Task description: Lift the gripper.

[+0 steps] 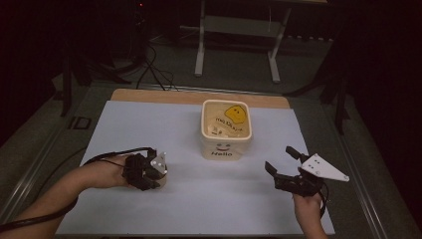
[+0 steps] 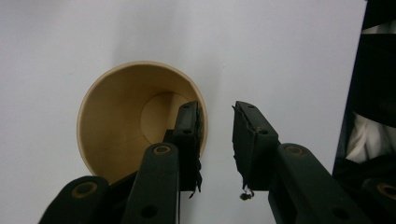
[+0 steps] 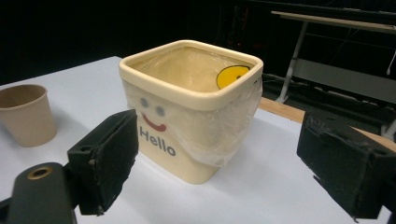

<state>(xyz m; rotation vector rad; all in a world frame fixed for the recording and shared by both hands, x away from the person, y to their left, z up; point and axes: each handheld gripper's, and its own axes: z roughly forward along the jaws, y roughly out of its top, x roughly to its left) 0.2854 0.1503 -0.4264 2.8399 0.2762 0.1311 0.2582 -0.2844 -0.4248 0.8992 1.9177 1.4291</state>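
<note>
A brown paper cup [image 2: 121, 121] stands upright on the white table sheet [image 1: 199, 199] at the left. My left gripper [image 2: 217, 121] points down at it, open, one jaw inside the cup's mouth and the other outside its wall. From above, the left gripper [image 1: 154, 174] covers most of the cup [image 1: 162, 182]. A cream square bin [image 1: 226, 148] with a smile, "Hello" and a clear plastic liner sits mid-table. My right gripper [image 1: 279, 158] hovers open, right of the bin. In the right gripper view, the wide-open right gripper [image 3: 219, 154] faces the bin [image 3: 196, 100], with the cup [image 3: 25, 114] at far left.
A yellow smiley sticker [image 1: 235, 113] shows inside the bin, with some pale contents I cannot identify. A wooden strip [image 1: 199, 97] edges the table's far side. Beyond it stand a white metal frame [image 1: 239, 30] and floor cables [image 1: 154, 74].
</note>
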